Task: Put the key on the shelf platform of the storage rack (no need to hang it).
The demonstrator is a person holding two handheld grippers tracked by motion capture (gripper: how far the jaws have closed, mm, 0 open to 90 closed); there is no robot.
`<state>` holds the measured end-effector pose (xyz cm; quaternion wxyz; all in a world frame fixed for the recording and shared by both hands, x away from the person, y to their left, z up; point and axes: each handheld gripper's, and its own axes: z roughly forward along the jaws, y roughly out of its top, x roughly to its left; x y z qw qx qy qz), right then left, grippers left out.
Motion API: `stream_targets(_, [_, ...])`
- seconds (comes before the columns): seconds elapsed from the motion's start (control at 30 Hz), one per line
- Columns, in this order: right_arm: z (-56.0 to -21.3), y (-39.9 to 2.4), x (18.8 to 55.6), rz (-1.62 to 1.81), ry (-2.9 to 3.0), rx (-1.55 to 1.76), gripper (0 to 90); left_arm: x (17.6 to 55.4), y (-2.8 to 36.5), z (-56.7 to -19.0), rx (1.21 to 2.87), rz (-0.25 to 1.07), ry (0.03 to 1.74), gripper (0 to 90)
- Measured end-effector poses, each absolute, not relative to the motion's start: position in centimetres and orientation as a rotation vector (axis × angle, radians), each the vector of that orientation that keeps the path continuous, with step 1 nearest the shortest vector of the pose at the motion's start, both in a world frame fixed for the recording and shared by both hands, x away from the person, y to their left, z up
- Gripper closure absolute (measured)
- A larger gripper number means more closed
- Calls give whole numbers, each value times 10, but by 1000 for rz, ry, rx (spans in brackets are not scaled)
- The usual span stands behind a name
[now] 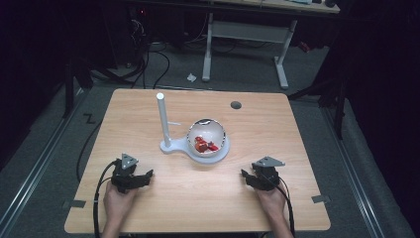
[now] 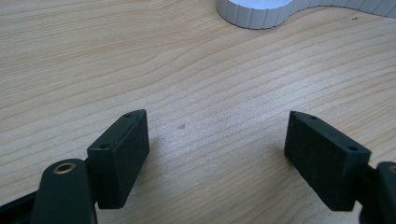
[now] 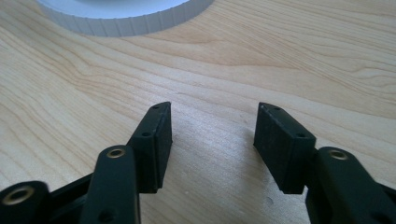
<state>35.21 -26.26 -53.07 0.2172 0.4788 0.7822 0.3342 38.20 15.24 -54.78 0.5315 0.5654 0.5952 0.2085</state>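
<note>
We hold both grippers low over the near half of the wooden table (image 1: 267,114), and nothing is in either of them. The left gripper (image 1: 147,174) sits at about 8 o'clock from the table's centre with its jaws spread wide over bare wood. The right gripper (image 1: 244,174) sits at about 4 o'clock; its jaws stand partly apart, narrower than the left pair, also with only wood between them.

What we are reaching toward, we judge, is the glass bowl (image 1: 208,138) holding red pieces (image 1: 204,144). It rests on the round end of a white stand (image 1: 210,157) just past the table's centre, with the stand's upright white post (image 1: 163,119) at the bowl's 9 o'clock.

The main risk is the bowl itself. It looks smooth and rounded, so if we close on its rim from one side alone, it may slide off the stand or tip and spill the red pieces. The right jaws, as they stand, look too narrow to take the bowl's wall cleanly and could push it instead. The post is near the left gripper's path; a careless sweep could knock the whole stand.

The high view gives us the layout: bowl, contents, post, both hands. The gripper views do not show the bowl; instead they show the pads close up and the ribbed side of the stand base, seen from the left (image 2: 261,14) and from the right (image 3: 126,21), which the high view leaves too small to read.
</note>
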Motion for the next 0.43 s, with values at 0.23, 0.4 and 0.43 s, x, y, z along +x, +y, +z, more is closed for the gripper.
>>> stream_targets(0.23, [-531,-262,352,925,2170,1324,435,382,153,-548,1351,497,1419,223])
stream_targets(0.4, [-531,-262,352,923,2171,1323,435,382,152,-548,1349,498,1419,221])
stream_targets(0.43, [-531,-262,352,925,2170,1323,435,382,152,-548,1349,497,1418,221])
